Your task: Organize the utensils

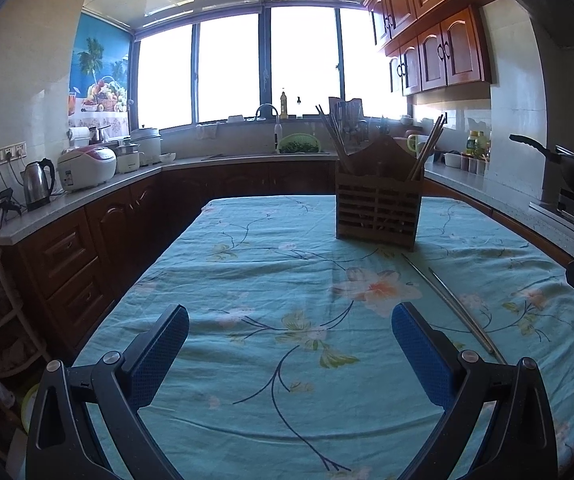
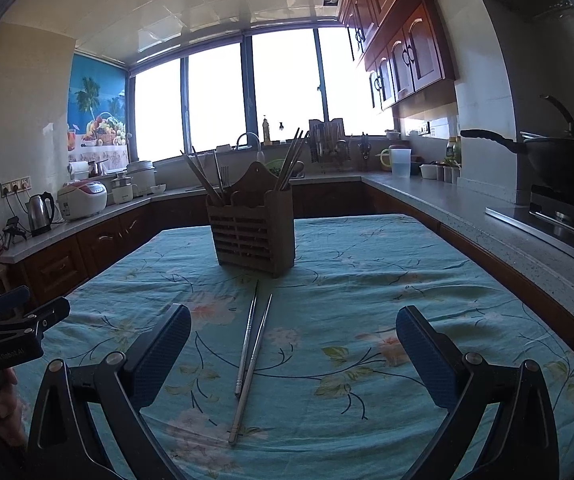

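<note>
Two slim metal chopsticks lie on the teal floral bench, long axes running 6 to 12 o'clock toward the slatted wooden utensil holder. They sit between the right claw's spread jaws, so it is nearer. The left claw is spread too, holding nothing, with them at its 2 o'clock.

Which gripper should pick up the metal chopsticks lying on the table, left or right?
Right, probably. The metal chopsticks lie straight ahead between the open right gripper fingers, pointing toward the holder. For the open left gripper they sit off to its right side.

Two metal chopsticks lie flat before the upright wooden holder.
</note>
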`<state>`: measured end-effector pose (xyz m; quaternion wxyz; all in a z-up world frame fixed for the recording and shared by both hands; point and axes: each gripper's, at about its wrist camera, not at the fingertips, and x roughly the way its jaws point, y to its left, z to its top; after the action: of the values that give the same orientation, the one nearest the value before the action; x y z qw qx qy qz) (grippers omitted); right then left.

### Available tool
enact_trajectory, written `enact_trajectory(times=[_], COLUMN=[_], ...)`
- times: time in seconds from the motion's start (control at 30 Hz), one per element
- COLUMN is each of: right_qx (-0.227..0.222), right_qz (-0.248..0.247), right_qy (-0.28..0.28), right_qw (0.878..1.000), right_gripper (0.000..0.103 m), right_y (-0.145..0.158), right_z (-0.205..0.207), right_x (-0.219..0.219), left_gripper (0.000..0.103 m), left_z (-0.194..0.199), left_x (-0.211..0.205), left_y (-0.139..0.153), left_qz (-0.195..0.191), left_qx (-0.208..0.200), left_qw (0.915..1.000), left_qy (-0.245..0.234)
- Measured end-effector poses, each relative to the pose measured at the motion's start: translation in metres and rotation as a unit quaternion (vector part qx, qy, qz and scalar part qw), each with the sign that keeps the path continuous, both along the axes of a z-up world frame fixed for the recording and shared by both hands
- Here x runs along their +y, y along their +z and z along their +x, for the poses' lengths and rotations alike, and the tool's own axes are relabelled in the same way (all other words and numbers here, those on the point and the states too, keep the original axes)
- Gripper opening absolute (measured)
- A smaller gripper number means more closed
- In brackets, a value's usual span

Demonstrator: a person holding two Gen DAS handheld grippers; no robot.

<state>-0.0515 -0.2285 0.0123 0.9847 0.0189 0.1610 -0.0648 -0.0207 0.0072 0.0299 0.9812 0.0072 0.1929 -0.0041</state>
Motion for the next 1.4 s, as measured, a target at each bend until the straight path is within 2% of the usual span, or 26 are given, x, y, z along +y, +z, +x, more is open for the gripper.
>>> enact_trajectory(times=[0.47, 0.67, 0.93, 1.4], right_qx=[-0.007, -0.021, -0.026, -0.030], right_qz=[-0.003, -0.002, -0.006, 0.000], right_qy=[0.009, 0.015, 0.016, 0.018], right_qw=[1.000, 1.000, 1.000, 0.999], right_gripper=[0.103, 0.103, 0.103, 0.103], right_y=[0.000, 0.002, 0.007, 0.007], right_z=[-0.001, -0.006, -0.007, -0.009], right_x=[0.003, 0.005, 0.008, 0.004], left_gripper=[0.102, 0.102, 0.102, 0.102], left_z=[0.001, -0.006, -0.013, -0.015], left_x=[0.006, 0.006, -0.001, -0.019], left_y=[-0.001, 0.000, 0.000, 0.001], left_qz=[-0.003, -0.007, -0.001, 0.005], left_qx=[-0.002, -0.017, -0.033, -0.027], left_qw=[1.0000, 0.9998, 0.9993, 0.9993], left_qy=[0.001, -0.005, -0.018, -0.025])
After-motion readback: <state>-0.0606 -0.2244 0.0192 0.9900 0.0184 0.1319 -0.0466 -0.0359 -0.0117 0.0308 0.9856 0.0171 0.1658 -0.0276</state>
